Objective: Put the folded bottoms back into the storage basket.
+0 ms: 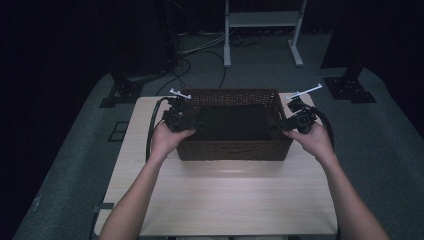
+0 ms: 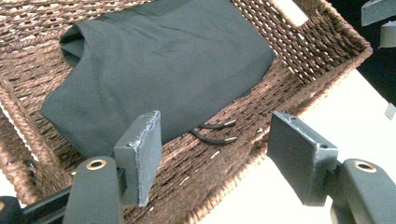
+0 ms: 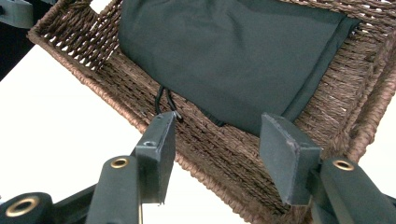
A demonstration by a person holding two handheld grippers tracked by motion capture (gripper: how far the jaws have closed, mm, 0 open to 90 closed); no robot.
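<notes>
The left tool [image 1: 186,121] is held at the left end of the wicker basket [image 1: 234,149], its jaws apart and straddling the near rim, nothing pressed. The right tool [image 1: 289,123] is held at the opposite end, jaws likewise apart over the rim. Between both tools, a folded dark cloth [image 2: 163,70] is seen lying flat inside the basket, on the table [image 1: 225,200].

Cloth [image 1: 232,122] in basket [image 1: 235,150], on table [image 1: 225,200].
</notes>
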